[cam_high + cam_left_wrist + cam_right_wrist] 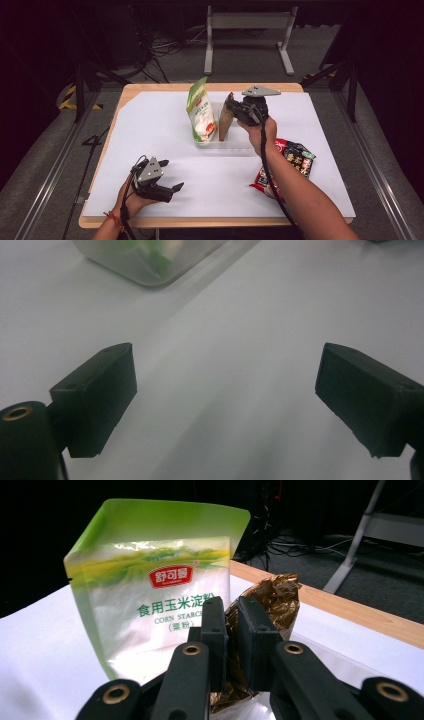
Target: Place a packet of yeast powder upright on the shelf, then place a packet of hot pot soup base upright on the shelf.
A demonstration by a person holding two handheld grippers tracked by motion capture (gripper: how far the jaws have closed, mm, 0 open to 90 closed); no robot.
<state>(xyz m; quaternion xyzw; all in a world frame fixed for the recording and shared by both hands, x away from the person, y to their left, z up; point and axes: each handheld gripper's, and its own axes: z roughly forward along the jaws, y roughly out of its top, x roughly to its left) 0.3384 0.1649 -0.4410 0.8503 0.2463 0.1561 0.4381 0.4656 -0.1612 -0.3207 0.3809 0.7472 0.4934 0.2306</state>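
We're mid-placement: our right gripper (pixel 239 111) has its jaws clamped nearly together on the upper edge of the gold foil pouch (pixel 267 600), holding it upright inside the clear bin (pixel 227 143), just right of the corn starch bag (pixel 201 112) that already stands in the bin. In the right gripper view the foil is pinched between the jaws, with the starch bag close behind and to the left. Judging from this, the pouch looks seated or nearly so; the next move calls for checking that its bottom rests on the bin floor, then opening the jaws and lifting straight up so neither pack tips. Our left gripper (pixel 170 190) sits idle on the worktop (pixel 150 120), well in front of the bin and to its left, jaws spread wide with nothing between them; the left gripper view shows a bin corner (pixel 150 270) farther off. The red snack pack (pixel 295 160) lies flat just right of the bin, likely next to go in.
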